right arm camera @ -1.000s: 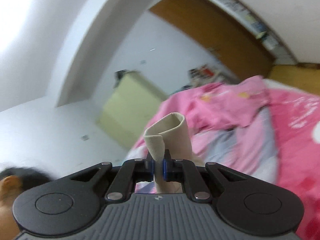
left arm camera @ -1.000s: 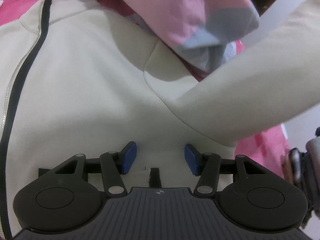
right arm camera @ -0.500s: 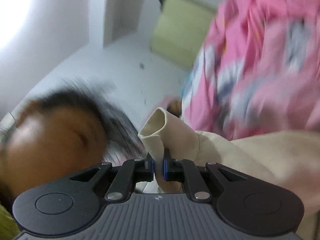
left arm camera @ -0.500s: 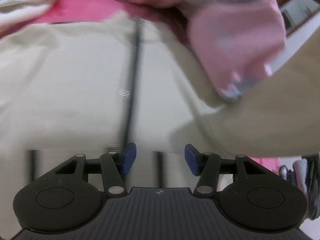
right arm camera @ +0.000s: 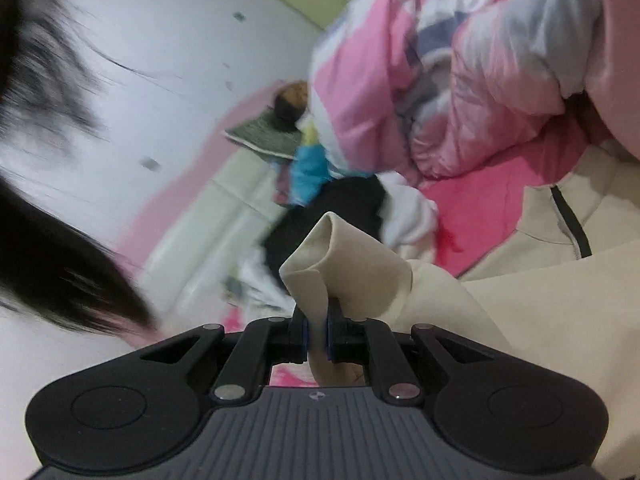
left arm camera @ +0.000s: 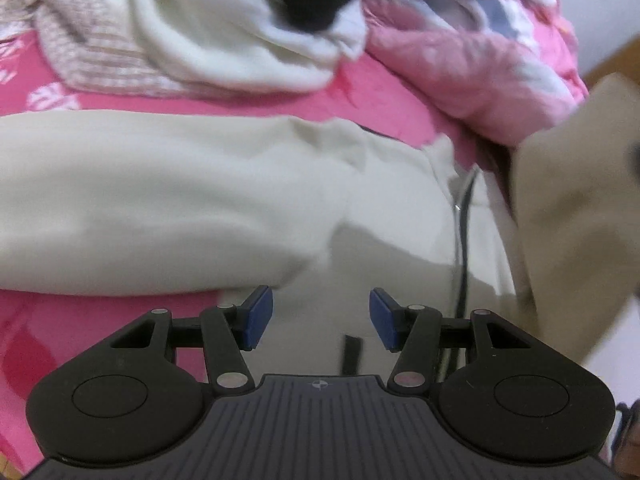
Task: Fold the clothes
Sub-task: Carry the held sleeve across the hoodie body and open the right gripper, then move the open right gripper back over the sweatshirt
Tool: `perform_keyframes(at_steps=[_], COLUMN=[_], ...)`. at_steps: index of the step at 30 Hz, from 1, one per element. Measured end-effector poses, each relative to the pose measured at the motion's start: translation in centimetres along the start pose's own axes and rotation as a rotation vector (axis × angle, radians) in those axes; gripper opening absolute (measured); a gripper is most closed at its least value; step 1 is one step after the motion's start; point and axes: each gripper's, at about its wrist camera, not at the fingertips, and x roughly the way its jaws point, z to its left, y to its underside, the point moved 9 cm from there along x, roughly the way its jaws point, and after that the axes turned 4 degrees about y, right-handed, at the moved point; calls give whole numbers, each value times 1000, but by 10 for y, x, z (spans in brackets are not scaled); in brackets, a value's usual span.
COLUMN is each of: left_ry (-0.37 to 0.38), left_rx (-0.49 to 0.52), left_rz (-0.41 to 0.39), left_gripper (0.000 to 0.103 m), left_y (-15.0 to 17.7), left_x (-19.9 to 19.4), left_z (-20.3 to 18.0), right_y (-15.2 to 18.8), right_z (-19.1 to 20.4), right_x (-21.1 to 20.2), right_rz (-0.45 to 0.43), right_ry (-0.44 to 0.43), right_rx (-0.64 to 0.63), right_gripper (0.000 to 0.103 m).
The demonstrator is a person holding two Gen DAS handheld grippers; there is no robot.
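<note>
- No readable writing or brand shows in either view; only a small round crosshair mark sits on each gripper body.
- A cream zip-up jacket (left arm camera: 200, 200) lies spread on a bed with a pink sheet (left arm camera: 360, 92).
- The left gripper (left arm camera: 321, 316) hovers over the jacket, its blue-padded fingers (left arm camera: 258, 314) spread wide, holding nothing.
- The right gripper (right arm camera: 316, 338) has its fingers pinched tight on the jacket's sleeve cuff (right arm camera: 344, 268), lifted.
- Only the right wrist view shows the person's dark hair (right arm camera: 52, 240), a pink quilt (right arm camera: 460, 92) and the collar.
- Only the left wrist view shows a knitted garment (left arm camera: 92, 56).
</note>
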Motion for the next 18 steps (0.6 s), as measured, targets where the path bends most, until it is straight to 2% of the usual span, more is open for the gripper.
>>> perform_keyframes(at_steps=[3,6,8,11,14,15,18], left_ry=[-7,-13,-14,-24,-35,-38,-49], left_rx=[-22,-34,-33,-28,-25,-25,-25], left_rz=[-14,-18,-15,-8,-5,-5,-10], left_gripper=[54,54,54,54,54,54,54], left_y=[-5,-5,-4,-3,-2,-3,-6], left_x=[-8,-11,-10,-10,-12,-13,-15], left_z=[15,25,29,34,40,41,40], right_y=[21,54,80,116,125,121,92], right_z=[-11,-25,-35,-50,-45,-39,-28], right_x=[37,69,88,111,106,101,76], right_rz=[39,113,197,356,385,358,261], right_ry=[83,162,202,265,243,218,166], right_rx=[-74,-152,-199,-235,-231,-226,-181], right_gripper=[9,9,12,24,42,52,52])
